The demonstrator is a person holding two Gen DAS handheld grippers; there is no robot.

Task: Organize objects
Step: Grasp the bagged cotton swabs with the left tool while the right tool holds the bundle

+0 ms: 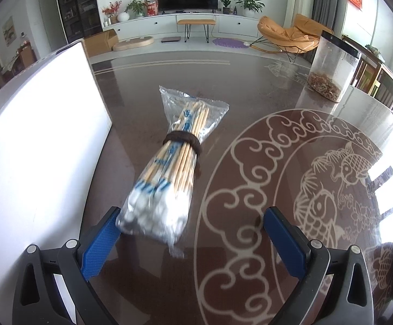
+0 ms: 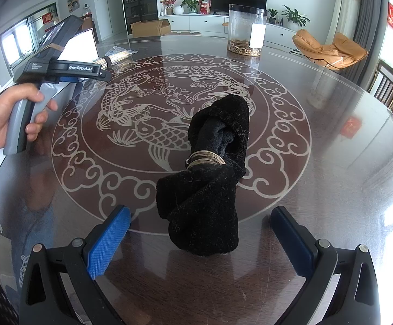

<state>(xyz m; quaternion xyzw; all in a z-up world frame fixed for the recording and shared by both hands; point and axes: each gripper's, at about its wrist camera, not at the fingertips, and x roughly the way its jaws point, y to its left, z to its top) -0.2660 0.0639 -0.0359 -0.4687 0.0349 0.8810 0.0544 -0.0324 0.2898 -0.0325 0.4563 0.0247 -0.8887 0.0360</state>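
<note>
Left wrist view: the left tongs [image 1: 191, 233] stand wide apart over the glass-topped bench [image 1: 250, 86], whose fish medallion [image 1: 318, 189] serves as the landmark. A clear bag of cotton swabs [image 1: 169, 170], cinched at mid-length by a dark hair band [image 1: 183, 142], lies on the bench just left of the medallion's rim; its cotton-tipped end reaches in between the blue pads, close against the left pad [image 1: 101, 241], though contact cannot be confirmed, and well apart from the right one. A white panel [image 1: 34, 149] stands upright left of the bag. A clear jar [image 1: 332, 67] with a dark rim stands beyond the medallion, holding a shallow layer of brownish dried pieces at its bottom. Right wrist view: this view alone shows a rolled black cloth bundle [image 2: 210, 189], bound at its waist by a coil of pale metallic bands [image 2: 207, 159], lying across the medallion's near edge. The right tongs [image 2: 200, 230] are likewise spread wide, empty, with the bundle's near end between the pads and touching neither. Also seen only here are the person's left hand [image 2: 9, 119] gripping the grey handle of the left device, to the medallion's left, with the swab bag [image 2: 115, 54] ahead of it. The same jar [image 2: 246, 29] appears beyond the medallion's far edge, bearing a white label.
</note>
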